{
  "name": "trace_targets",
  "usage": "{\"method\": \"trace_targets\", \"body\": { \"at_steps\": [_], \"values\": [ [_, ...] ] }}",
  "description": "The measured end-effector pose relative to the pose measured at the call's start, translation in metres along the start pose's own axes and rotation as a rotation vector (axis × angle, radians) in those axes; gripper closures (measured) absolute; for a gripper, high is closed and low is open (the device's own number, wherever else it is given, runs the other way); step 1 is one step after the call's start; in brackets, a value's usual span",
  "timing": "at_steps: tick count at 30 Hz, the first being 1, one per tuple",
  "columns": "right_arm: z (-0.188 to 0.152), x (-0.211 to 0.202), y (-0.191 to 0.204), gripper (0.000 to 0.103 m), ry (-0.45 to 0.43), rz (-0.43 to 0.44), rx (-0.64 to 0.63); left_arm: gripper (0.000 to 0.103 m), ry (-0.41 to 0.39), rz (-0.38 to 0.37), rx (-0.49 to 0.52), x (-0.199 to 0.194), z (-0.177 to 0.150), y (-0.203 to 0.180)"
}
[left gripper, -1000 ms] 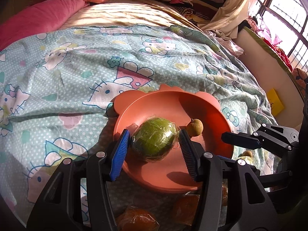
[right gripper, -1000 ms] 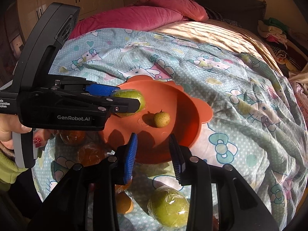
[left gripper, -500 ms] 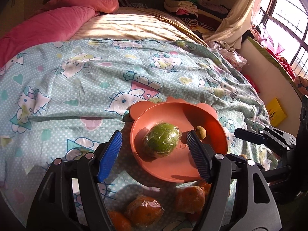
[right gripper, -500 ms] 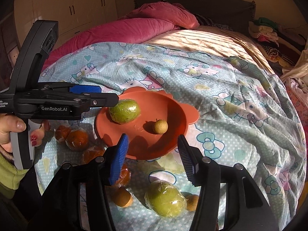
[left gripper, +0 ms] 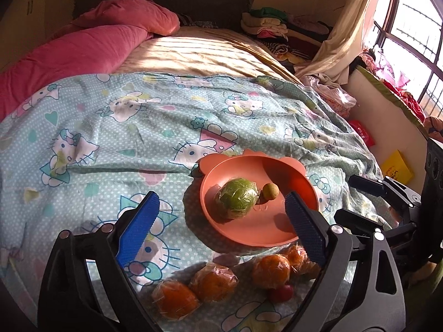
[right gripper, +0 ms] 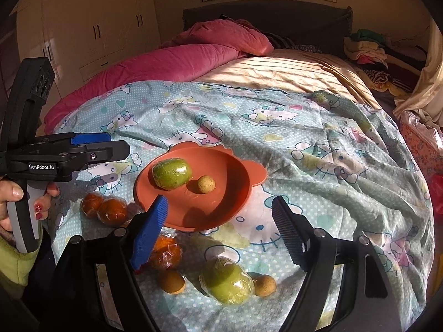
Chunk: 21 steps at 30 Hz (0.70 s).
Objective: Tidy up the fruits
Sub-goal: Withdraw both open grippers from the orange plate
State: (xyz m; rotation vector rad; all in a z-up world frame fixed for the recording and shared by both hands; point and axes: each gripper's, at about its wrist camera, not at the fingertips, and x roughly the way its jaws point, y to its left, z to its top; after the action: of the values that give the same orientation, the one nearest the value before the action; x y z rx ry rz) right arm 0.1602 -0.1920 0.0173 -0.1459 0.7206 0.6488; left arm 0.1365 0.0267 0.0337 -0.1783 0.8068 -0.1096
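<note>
The orange plate [right gripper: 243, 191] is taken as the landmark. On its near side, loose on the bedsheet [right gripper: 318, 138], a wrapped green fruit [right gripper: 227, 280] lies directly below and between the spread fingers of the right gripper [right gripper: 218, 231]. Its long axis is seen to run slantwise across the line of the fingers, so a small roll of the wrist is judged necessary before closing. The right gripper's jaws have just been opening; nothing is held between them. Two small tan fruits [right gripper: 264, 285] flank the green one, the right-hand one touching it.

The left gripper [left gripper: 221, 227] is likewise spread wide, its jaws just opened, with nothing between them. The wrapped oranges [left gripper: 214, 280] lie below it, on the near side of the plate, and are judged closer to this hand.

On the plate, a second wrapped green fruit [left gripper: 237, 197] rests beside a small tan ball-shaped fruit [left gripper: 270, 191], just apart.

Materials: the wrap is thin, glossy and crinkled, judged slippery. The plate is smooth, shallow, with ear-shaped tabs. The bedsheet is soft, wrinkled cloth, on which round fruit may roll.
</note>
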Motion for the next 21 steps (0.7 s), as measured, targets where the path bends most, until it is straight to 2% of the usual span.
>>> {"method": "trace_targets", "body": {
  "at_steps": [5, 11, 21],
  "values": [
    [-0.001, -0.005, 0.000, 0.018, -0.014, -0.005, -0.001, 0.010, -0.023, 0.025, -0.012, -0.010, -0.001, 0.006],
    [-0.005, -0.011, 0.001, 0.014, -0.026, -0.011, 0.004, 0.010, -0.038, 0.040, -0.019, -0.021, -0.007, 0.011],
    [-0.019, -0.023, 0.004, 0.012, -0.027, -0.010, 0.010, 0.010, -0.033, 0.051, -0.017, -0.028, -0.023, 0.013]
  ]
}}
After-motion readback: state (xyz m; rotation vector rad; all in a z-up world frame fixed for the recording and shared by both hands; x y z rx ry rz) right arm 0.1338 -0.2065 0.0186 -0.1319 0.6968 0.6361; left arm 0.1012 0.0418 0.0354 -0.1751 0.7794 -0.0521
